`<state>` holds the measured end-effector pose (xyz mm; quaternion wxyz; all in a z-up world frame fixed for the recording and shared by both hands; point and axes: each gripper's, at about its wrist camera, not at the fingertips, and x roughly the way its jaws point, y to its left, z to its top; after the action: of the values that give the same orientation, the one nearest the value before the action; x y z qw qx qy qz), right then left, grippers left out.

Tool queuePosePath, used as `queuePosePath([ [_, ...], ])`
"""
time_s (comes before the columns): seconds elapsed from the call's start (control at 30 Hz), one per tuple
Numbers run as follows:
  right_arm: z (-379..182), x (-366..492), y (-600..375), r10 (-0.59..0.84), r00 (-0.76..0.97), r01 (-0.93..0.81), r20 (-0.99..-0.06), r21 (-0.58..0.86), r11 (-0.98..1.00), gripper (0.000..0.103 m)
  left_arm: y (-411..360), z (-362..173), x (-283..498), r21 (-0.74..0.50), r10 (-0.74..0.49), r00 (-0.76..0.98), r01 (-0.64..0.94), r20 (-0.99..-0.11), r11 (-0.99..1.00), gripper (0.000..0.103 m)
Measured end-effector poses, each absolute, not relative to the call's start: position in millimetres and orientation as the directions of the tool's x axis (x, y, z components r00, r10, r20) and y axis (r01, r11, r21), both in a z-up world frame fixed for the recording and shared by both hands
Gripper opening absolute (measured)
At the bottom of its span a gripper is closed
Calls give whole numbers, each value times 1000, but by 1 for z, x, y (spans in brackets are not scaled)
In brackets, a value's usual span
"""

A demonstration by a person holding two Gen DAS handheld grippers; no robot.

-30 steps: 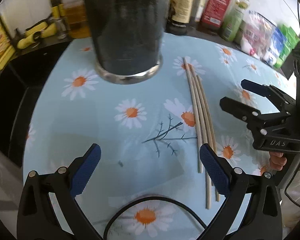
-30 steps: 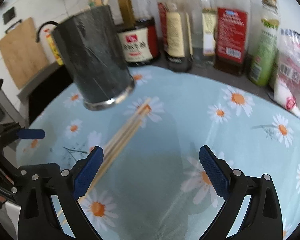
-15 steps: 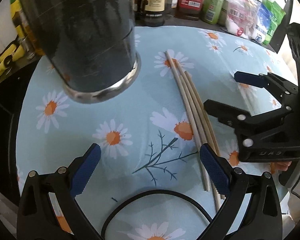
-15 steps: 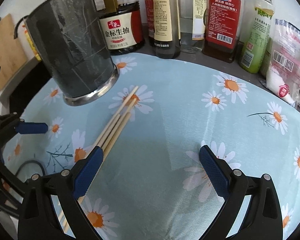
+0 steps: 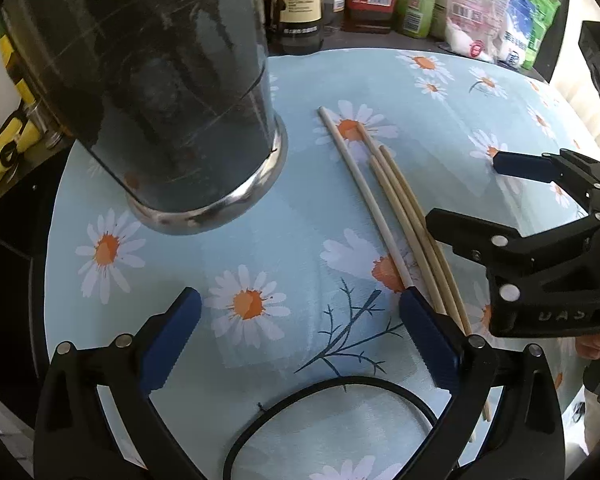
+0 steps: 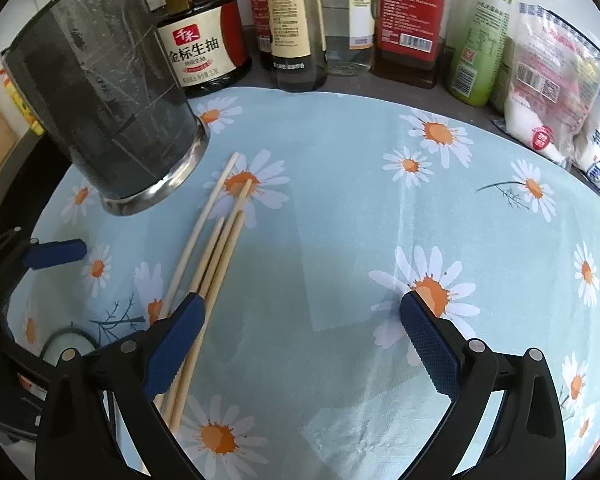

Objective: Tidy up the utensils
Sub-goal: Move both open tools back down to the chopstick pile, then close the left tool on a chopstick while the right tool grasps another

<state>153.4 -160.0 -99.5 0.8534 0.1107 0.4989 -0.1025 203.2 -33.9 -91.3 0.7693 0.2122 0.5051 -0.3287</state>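
Both grippers are hanging with fingers spread wide and empty — the left gripper [image 5: 296, 332] near the dark holder [image 5: 168, 92], the right gripper [image 6: 300, 332] just right of the chopsticks [image 6: 216, 248], likely lining up a pickup — four slim, pale wooden sticks lying loosely bunched on the daisy-print tablecloth [image 6: 360, 208], right of the holder.

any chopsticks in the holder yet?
No: in the right wrist view all four chopsticks lie flat on the daisy cloth beside the dark holder.

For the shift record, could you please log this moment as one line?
left gripper: open, empty | right gripper: open, empty | chopsticks: flat on tablecloth | holder: upright beside them
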Motion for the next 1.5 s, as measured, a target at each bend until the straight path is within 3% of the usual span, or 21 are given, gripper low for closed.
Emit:
queuePosePath([
  [0.33, -100, 156, -160, -102, 440, 357, -892, 70, 931, 94, -43, -92, 185, 50, -305, 293, 790, -906, 611, 97],
  [0.47, -96, 157, -162, -69, 437, 366, -897, 108, 924, 94, -36, -91, 188, 32, -314, 284, 785, -906, 619, 97],
  [0.67, -102, 163, -149, -149, 401, 361, -904, 6, 933, 94, -34, -94, 201, -2, -306, 259, 760, -916, 650, 98],
  [0.87, -103, 160, -160, -144, 373, 399, -917, 18, 917, 90, -34, -93, 203, -8, -306, 251, 762, -918, 648, 98],
  [0.93, -99, 156, -157, -142, 398, 380, -906, 22, 925, 65, -31, -91, 203, -9, -313, 260, 756, -914, 654, 92],
  [1.0, -93, 153, -157, -134, 402, 372, -906, 28, 928, 15, -26, -88, 207, -11, -315, 270, 743, -910, 669, 67],
  [1.03, -92, 152, -160, -123, 399, 369, -909, 36, 929, 11, -23, -85, 211, -14, -313, 275, 730, -909, 684, 59],
  [1.1, -92, 149, -165, -108, 403, 365, -909, 52, 930, 5, -18, -83, 218, -18, -304, 279, 708, -911, 706, 30],
  [1.13, -91, 147, -168, -103, 407, 359, -908, 55, 932, 5, -16, -83, 221, -30, -309, 271, 707, -912, 707, 23],
  [1.17, -91, 145, -172, -108, 408, 366, -907, 54, 929, 5, -16, -82, 222, -44, -317, 259, 708, -912, 705, 10],
  [1.2, -90, 143, -179, -100, 419, 378, -902, 73, 923, 5, -15, -82, 222, -66, -328, 239, 709, -914, 702, 5],
  [1.5, -58, 139, -207, 24, 574, 320, -819, 251, 913, 5, -5, -75, 204, -172, -377, 129, 724, -917, 668, 5],
])
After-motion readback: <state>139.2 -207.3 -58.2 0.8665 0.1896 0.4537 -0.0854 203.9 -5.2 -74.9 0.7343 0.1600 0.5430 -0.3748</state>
